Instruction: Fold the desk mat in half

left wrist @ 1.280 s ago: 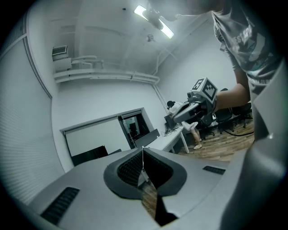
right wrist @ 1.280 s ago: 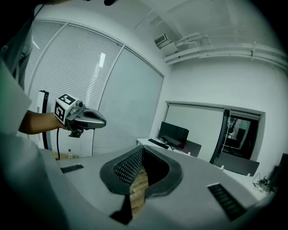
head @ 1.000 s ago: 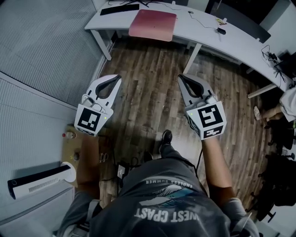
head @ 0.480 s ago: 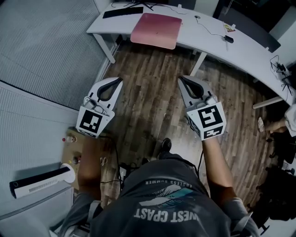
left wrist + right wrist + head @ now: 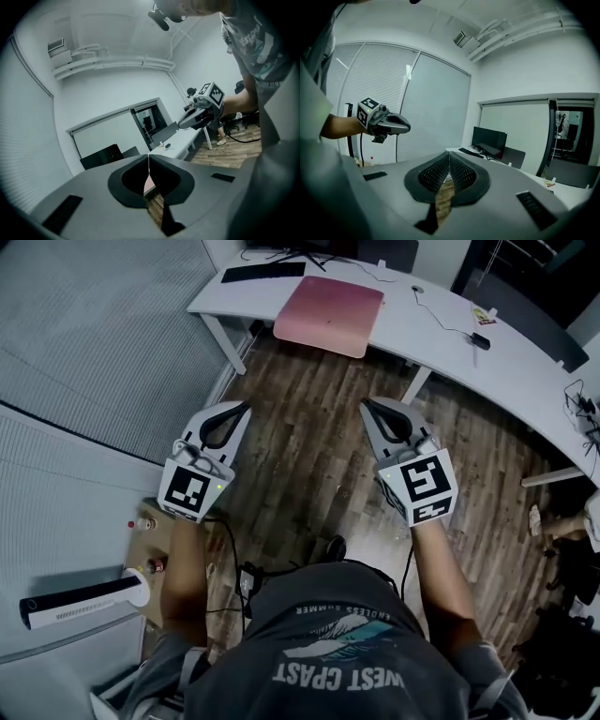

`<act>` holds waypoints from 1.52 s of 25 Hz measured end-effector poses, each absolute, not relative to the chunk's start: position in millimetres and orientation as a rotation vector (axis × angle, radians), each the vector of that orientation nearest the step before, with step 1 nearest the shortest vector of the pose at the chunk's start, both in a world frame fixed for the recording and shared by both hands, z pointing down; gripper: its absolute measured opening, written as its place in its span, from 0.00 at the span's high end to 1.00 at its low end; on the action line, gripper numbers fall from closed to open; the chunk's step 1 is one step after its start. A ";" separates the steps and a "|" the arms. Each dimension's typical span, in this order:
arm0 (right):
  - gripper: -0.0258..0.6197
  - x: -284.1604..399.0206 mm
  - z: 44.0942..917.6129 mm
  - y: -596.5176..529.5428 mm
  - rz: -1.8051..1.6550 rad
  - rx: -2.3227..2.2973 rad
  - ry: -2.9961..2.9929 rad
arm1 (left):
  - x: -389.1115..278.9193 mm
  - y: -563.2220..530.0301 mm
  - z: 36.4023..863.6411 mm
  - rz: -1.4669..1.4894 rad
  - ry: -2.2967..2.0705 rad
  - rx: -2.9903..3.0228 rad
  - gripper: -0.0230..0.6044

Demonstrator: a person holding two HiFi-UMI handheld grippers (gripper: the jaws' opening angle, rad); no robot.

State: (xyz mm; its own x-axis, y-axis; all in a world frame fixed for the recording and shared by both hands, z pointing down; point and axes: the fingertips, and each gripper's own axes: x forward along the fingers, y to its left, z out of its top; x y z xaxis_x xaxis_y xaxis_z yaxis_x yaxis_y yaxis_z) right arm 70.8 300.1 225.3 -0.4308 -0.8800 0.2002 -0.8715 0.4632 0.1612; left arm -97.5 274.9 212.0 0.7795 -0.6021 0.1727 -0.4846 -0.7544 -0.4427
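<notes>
A pink desk mat (image 5: 330,314) lies flat on the long white desk (image 5: 441,326) at the top of the head view, its near edge overhanging the desk front. Both grippers hang over the wooden floor, well short of the desk. My left gripper (image 5: 246,406) is shut with nothing in it, and its tips (image 5: 149,155) meet in the left gripper view, where a sliver of the pink mat (image 5: 148,183) shows behind them. My right gripper (image 5: 366,403) is also shut and empty, with its tips (image 5: 449,154) touching. Each gripper shows in the other's view.
A black keyboard (image 5: 263,273) lies left of the mat, and a mouse (image 5: 417,289) and small items right of it. White desk legs (image 5: 225,341) stand at the front. A monitor (image 5: 488,140) stands on the desk. Blinds line the left wall; a low board with small bottles (image 5: 141,524) sits lower left.
The desk and mat have come nearer and slid rightward in the head view as the person walks toward them. Both grippers stay shut and keep their places relative to the body.
</notes>
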 end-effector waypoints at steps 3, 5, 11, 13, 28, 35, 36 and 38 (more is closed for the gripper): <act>0.92 77.1 227.1 289.3 -0.043 1.500 -2.465 | -90.0 266.0 215.3 -0.457 0.806 -2.581 0.93; 0.92 80.7 228.4 283.4 -0.034 1.502 -2.466 | -85.6 259.6 216.1 -0.463 0.798 -2.578 0.93; 0.92 79.3 233.9 260.3 -0.009 1.507 -2.449 | -81.0 229.8 223.8 -0.438 0.783 -2.617 0.93; 0.92 82.8 235.3 249.8 -0.005 1.528 -2.426 | -76.0 213.7 227.4 -0.427 0.758 -2.634 0.93; 0.92 89.0 248.3 136.7 0.019 1.726 -2.211 | -53.2 62.5 244.8 -0.379 0.460 -2.694 0.93; 0.92 87.1 253.8 103.3 0.031 1.774 -2.145 | -50.6 23.7 248.5 -0.373 0.376 -2.704 0.93; 0.92 86.4 254.2 100.1 0.033 1.779 -2.139 | -50.8 19.7 249.1 -0.373 0.368 -2.704 0.93; 0.92 84.5 254.8 93.9 0.037 1.787 -2.128 | -51.9 11.7 249.9 -0.371 0.354 -2.705 0.93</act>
State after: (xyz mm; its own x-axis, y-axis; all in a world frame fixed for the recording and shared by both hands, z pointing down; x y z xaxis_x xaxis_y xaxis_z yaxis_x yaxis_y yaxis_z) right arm 84.5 93.9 254.8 -0.1350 -0.9481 0.2878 -0.9575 0.1996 0.2083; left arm -51.9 11.7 249.9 0.9332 -0.2945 0.2060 -0.1925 -0.8935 -0.4057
